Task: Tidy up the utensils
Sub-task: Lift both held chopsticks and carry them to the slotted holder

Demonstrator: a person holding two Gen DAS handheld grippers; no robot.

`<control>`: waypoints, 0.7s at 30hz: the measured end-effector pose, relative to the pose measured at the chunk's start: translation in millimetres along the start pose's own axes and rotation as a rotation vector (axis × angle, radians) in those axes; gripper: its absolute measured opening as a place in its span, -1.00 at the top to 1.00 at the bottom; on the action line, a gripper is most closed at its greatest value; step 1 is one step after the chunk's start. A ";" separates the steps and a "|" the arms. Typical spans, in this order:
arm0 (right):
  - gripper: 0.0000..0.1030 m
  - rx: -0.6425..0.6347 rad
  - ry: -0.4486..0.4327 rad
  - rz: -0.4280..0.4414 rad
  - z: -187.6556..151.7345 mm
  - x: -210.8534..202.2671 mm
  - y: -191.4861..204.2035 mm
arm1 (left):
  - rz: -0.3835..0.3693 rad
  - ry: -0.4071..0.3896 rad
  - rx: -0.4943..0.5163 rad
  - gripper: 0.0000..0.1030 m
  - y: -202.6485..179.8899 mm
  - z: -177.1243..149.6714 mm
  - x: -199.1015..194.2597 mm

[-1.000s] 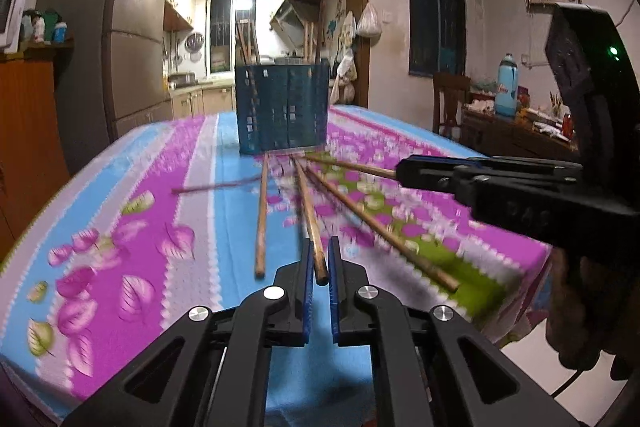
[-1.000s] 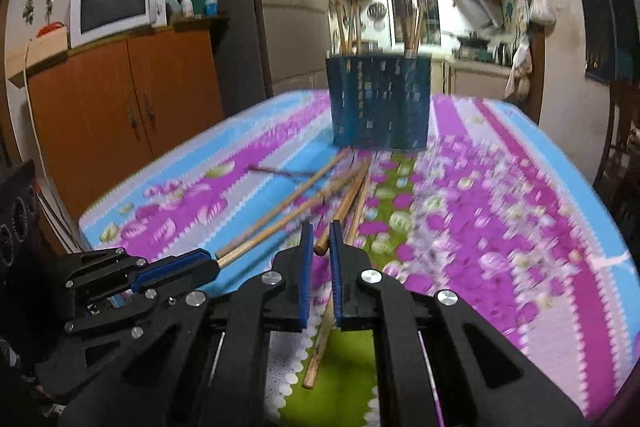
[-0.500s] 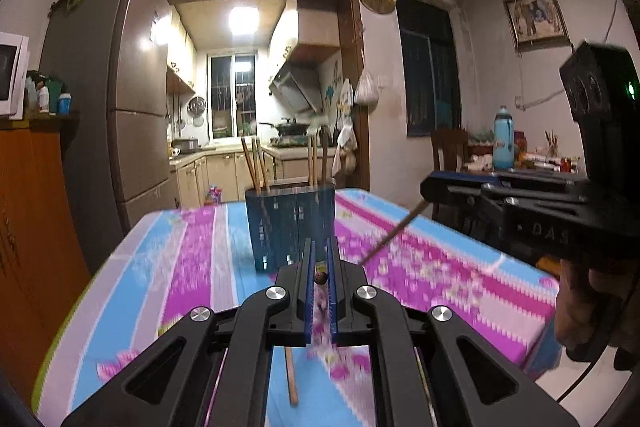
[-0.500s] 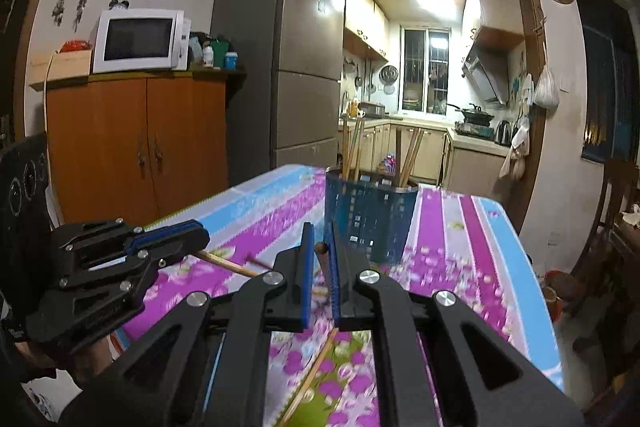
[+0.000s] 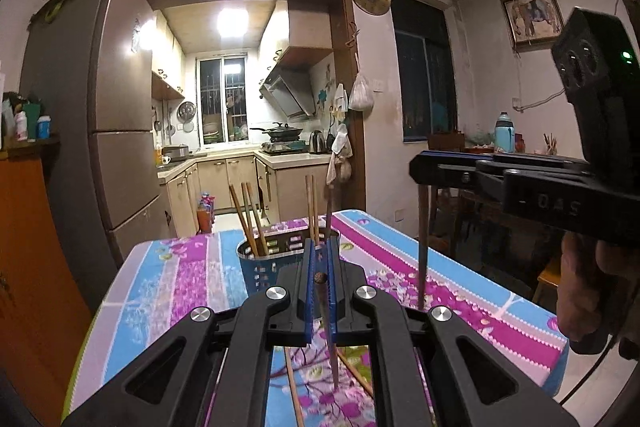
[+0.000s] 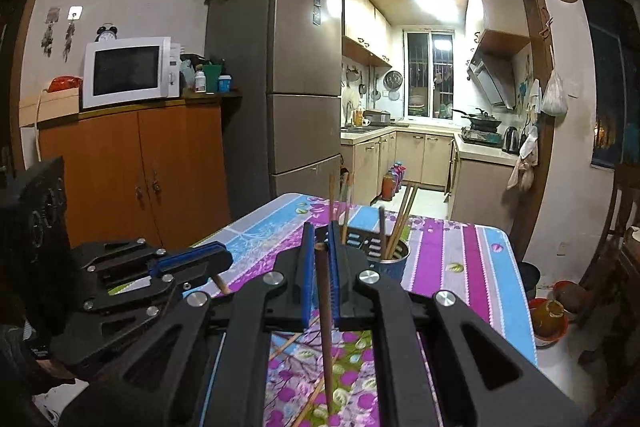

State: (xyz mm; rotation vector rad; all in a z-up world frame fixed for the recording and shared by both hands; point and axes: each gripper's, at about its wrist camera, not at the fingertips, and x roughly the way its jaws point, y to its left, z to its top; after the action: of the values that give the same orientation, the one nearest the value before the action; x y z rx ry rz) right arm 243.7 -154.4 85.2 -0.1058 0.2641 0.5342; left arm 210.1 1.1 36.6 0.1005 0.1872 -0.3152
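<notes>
Looking along my left gripper (image 5: 320, 267), its jaws pinch a dark chopstick (image 5: 332, 347) hanging above the floral tablecloth (image 5: 180, 279), near the blue chopstick holder (image 5: 260, 267). Along my right gripper (image 6: 320, 259), jaws pinch another chopstick (image 6: 326, 327), holder just beyond.

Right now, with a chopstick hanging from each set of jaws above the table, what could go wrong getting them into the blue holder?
1. Both the left gripper and right gripper pinch their chopstick near its top end, so each could swing or slip.
2. The blue holder already has chopsticks leaning across its opening; a lowered tip may snag them.
3. The holder looks light, so a knock might tip it.
</notes>
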 end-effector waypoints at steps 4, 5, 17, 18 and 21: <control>0.90 -0.003 0.014 -0.003 9.9 6.9 -8.9 | 0.000 0.004 0.026 0.87 1.9 16.0 5.3; 0.90 -0.005 0.016 -0.005 12.4 8.4 -11.7 | 0.001 0.001 0.035 0.87 2.2 20.8 5.7; 0.90 0.010 0.007 -0.006 54.7 27.5 -35.3 | 0.014 -0.046 0.039 0.87 15.8 83.2 19.4; 0.90 0.013 0.004 -0.005 58.8 28.9 -36.9 | 0.014 -0.048 0.037 0.87 16.6 88.3 21.2; 0.90 0.023 -0.005 -0.001 72.9 33.2 -42.4 | 0.021 -0.061 0.038 0.87 21.3 105.4 27.9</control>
State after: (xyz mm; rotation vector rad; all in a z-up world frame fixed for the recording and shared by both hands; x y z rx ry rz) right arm 309.2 -162.3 147.4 -0.0823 0.2650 0.5298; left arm 260.5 -0.6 135.5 0.1299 0.1197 -0.3008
